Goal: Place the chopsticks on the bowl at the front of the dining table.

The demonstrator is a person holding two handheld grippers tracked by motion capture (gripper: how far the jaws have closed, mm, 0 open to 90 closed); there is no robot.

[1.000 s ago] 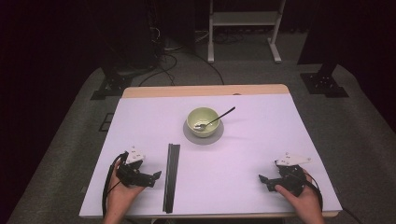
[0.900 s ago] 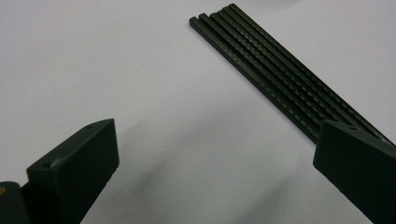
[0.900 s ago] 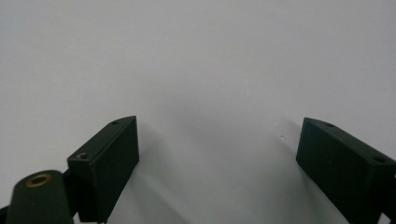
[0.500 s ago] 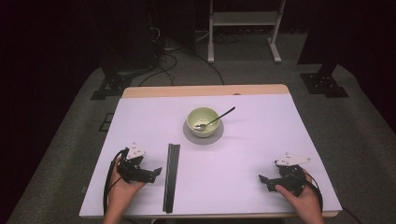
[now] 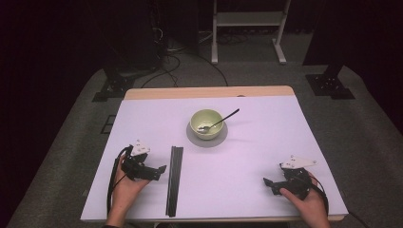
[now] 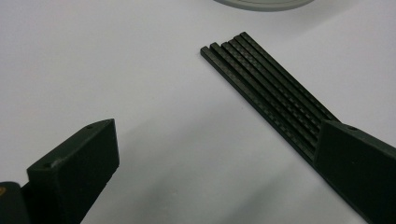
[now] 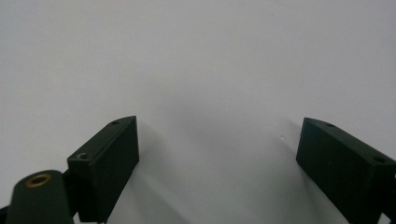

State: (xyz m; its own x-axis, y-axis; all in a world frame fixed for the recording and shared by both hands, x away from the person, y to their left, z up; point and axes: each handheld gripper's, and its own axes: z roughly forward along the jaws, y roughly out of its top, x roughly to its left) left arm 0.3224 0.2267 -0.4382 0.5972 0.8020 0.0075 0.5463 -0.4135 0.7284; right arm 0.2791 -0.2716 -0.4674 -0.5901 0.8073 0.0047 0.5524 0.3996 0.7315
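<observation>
A bundle of several long black carbon rods (image 5: 174,179) lies lengthwise on the white table, left of centre. In the left gripper view the rods (image 6: 268,91) run diagonally, and their near part passes behind the right jaw. My left gripper (image 5: 159,172) rests on the table just left of the rods, pointing at them, open with nothing between its jaws (image 6: 219,172). My right gripper (image 5: 269,185) sits near the front right corner, also open over bare table (image 7: 219,163). A pale green bowl (image 5: 207,122) with a spoon (image 5: 224,118) in it stands on a grey saucer (image 5: 207,140) at the centre.
The white table top (image 5: 266,142) ends in a wooden strip (image 5: 209,92) at the far edge. The saucer's rim (image 6: 261,3) shows beyond the rods' far end. Cables and stand legs (image 5: 247,33) are on the floor behind the table.
My left gripper has shifted slightly to the right, closer to the black rods. The right gripper, bowl and rods have stayed where they were.
</observation>
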